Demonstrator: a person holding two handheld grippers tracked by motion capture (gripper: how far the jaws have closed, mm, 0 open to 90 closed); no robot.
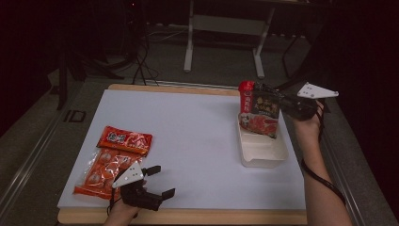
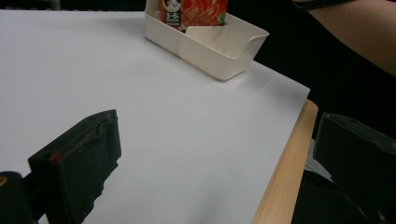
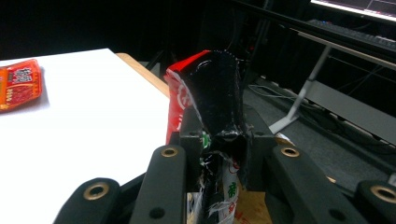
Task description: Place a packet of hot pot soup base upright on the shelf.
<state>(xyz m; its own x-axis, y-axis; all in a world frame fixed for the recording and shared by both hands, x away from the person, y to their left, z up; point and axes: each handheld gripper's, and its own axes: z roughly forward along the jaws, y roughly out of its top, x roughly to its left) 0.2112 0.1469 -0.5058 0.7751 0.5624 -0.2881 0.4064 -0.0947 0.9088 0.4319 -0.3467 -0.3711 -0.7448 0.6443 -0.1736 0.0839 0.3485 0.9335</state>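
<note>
The cream bin (image 2: 205, 44) hides the red food pouch's (image 2: 194, 11) lower end.

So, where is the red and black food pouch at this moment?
In the high view, the pouch stands upright at the table's right side, clamped by the right gripper, its bottom inside the white bin.

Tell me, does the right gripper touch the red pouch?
Touching. In the right gripper view, the right gripper has its jaws pressed on the red pouch.
</note>
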